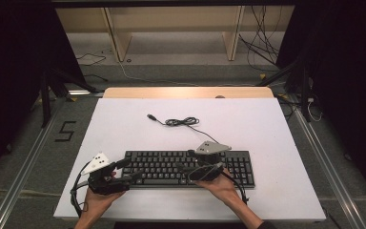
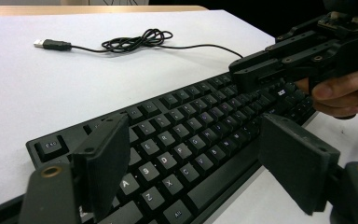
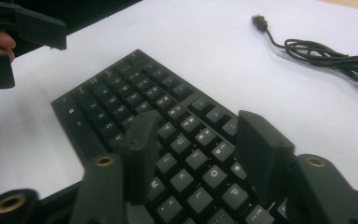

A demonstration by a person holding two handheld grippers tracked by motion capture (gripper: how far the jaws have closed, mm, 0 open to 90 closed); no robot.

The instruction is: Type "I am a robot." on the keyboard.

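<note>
Where the white table top (image 1: 124, 124) fills the near floor, a black keyboard (image 1: 171, 167) lies flat along its near edge, long side facing the person. Left gripper (image 1: 128, 170): over the keyboard's left end, jaws wide apart, holding nothing; one jaw above the letter keys, the other past the front edge. Right gripper (image 1: 183, 164): over the keyboard's middle, jaws moderately parted above the keys, empty. Keyboard cable (image 1: 183, 122): coiled loosely behind the keyboard. USB plug (image 1: 150, 116): lying free, left of the coil.
</note>
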